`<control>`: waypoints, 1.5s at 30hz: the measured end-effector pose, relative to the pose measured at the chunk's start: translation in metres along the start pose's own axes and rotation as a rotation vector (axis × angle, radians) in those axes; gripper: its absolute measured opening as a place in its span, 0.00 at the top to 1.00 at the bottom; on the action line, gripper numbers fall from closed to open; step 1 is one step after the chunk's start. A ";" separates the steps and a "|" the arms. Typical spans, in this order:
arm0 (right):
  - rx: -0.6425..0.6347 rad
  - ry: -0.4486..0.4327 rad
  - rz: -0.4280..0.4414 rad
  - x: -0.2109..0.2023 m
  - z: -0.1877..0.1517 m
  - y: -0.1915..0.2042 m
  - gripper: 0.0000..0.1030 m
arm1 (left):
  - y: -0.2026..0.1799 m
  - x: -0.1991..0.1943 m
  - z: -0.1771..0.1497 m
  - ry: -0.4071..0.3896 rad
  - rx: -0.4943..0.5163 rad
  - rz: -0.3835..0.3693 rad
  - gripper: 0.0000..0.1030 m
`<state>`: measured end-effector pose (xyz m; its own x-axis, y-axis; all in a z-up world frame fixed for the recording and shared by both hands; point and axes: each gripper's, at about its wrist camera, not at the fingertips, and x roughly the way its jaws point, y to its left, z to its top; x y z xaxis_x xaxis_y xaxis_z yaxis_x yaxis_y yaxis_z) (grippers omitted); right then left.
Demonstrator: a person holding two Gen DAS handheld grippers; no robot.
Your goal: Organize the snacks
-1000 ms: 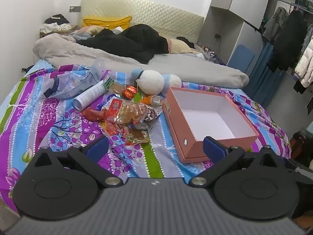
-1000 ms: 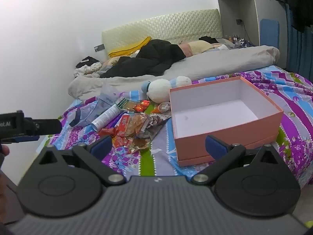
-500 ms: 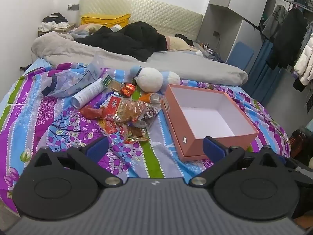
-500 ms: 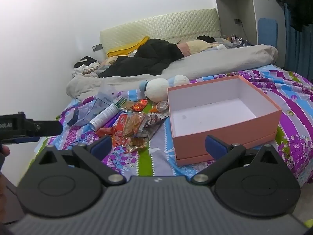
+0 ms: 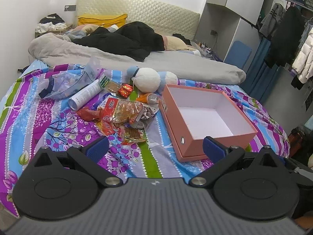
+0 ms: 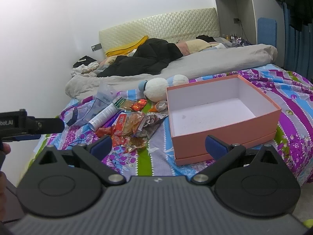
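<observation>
Left wrist view first: the left gripper hangs above the near edge of the bed with its blue-padded fingers spread wide and nothing between them. Taking the open pink box as the landmark, and going from the far left toward it, a clear plastic bag lies well to its left on the purple floral sheet, then a white tube just right of the bag, then the heap of snack packets close beside the box's left wall, with one red shiny wrapper at the heap's far side. A white and blue plush toy sits just behind the box's far left corner. The box itself shows only its white inside. From the right wrist view, the right gripper likewise stands fully apart and holds nothing, hovering in front of the box, whose near wall lies between its fingers and slightly right. The snack pile lies left of the box there too, and the other gripper's dark body pokes in at the far left, well away from the box.
</observation>
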<state>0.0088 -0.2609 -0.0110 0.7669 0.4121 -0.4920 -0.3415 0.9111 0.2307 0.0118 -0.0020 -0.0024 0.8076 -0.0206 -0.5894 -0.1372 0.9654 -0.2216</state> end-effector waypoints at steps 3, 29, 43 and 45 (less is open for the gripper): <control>-0.005 0.001 0.001 -0.001 0.001 0.002 0.00 | 0.001 -0.001 0.000 -0.001 -0.001 -0.005 0.00; -0.018 0.002 0.009 0.001 0.002 0.004 0.00 | -0.001 0.003 0.005 0.011 0.017 -0.019 0.00; -0.005 0.017 0.021 0.007 -0.006 0.000 0.00 | 0.000 0.012 0.005 0.025 0.030 -0.010 0.00; -0.008 0.019 0.023 0.008 -0.007 0.000 0.00 | 0.001 0.013 0.005 0.022 0.027 -0.008 0.00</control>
<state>0.0111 -0.2574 -0.0204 0.7484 0.4333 -0.5022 -0.3636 0.9012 0.2357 0.0250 0.0004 -0.0063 0.7956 -0.0335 -0.6049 -0.1149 0.9720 -0.2051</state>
